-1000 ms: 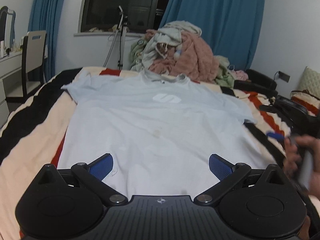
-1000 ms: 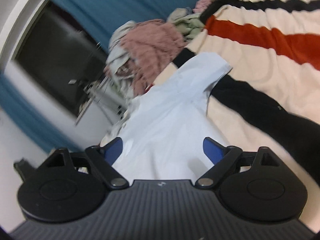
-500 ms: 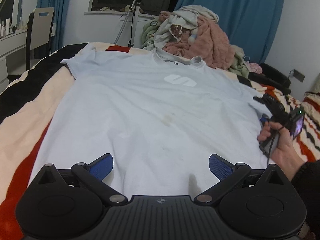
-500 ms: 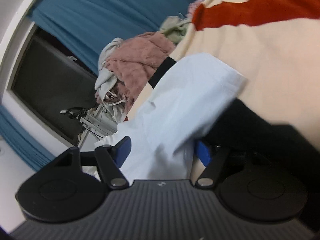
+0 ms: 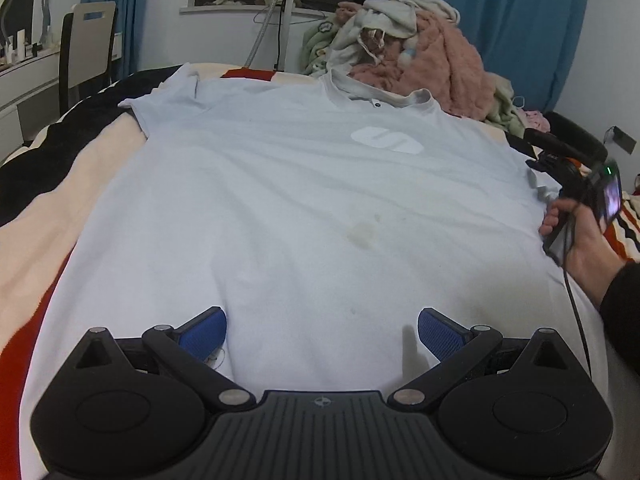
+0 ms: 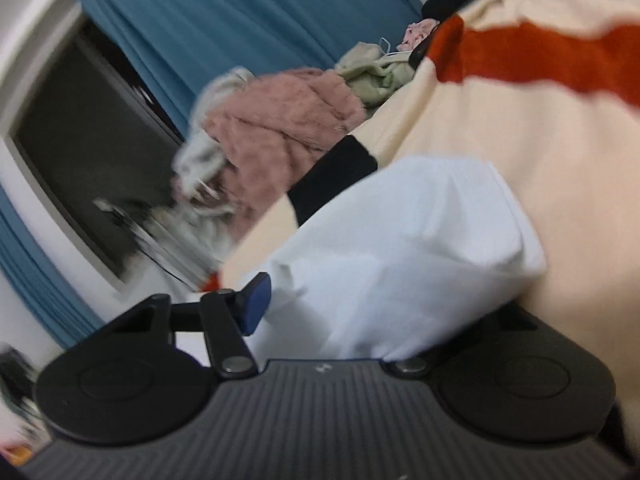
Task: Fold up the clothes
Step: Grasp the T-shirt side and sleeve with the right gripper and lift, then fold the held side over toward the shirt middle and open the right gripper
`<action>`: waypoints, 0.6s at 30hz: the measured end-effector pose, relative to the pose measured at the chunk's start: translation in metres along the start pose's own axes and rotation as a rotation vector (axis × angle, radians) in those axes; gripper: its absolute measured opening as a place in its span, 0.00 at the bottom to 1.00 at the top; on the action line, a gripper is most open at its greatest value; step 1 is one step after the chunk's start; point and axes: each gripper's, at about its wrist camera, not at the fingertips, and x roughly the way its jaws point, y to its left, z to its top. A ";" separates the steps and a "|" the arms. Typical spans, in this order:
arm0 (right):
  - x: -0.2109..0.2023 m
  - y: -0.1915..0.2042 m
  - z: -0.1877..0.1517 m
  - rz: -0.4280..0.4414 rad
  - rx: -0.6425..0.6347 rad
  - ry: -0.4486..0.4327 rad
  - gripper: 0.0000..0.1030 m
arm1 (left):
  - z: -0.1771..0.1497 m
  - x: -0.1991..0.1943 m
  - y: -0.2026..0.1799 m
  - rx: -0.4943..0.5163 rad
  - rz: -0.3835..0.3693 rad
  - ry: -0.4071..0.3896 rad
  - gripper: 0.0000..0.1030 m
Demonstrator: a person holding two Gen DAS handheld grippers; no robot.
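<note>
Two grippers — left gripper [image 5: 322,330] wide open, empty; right gripper [image 6: 340,308] closing on T-shirt [image 5: 304,200] sleeve [image 6: 400,248] — should bite deeper.

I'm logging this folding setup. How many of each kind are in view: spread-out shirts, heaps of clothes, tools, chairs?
Light blue T-shirt: 1
Heap of clothes: 1
Tools: 2, the left tool and the right tool
Chair: 1
Total: 5
</note>
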 end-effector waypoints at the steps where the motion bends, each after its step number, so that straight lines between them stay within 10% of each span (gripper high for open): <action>1: 0.000 0.010 0.005 -0.062 -0.062 0.004 0.20 | 0.002 -0.003 0.001 -0.004 -0.009 -0.014 1.00; 2: -0.002 0.021 0.011 -0.113 -0.125 0.005 0.06 | 0.003 -0.006 0.003 -0.008 -0.019 -0.030 1.00; 14: -0.069 0.236 0.027 -0.317 -0.769 -0.252 0.06 | 0.027 -0.048 0.058 -0.158 -0.083 -0.190 1.00; 18: -0.053 0.314 -0.036 -0.340 -1.002 -0.260 0.06 | 0.035 -0.042 0.080 -0.216 -0.047 -0.175 1.00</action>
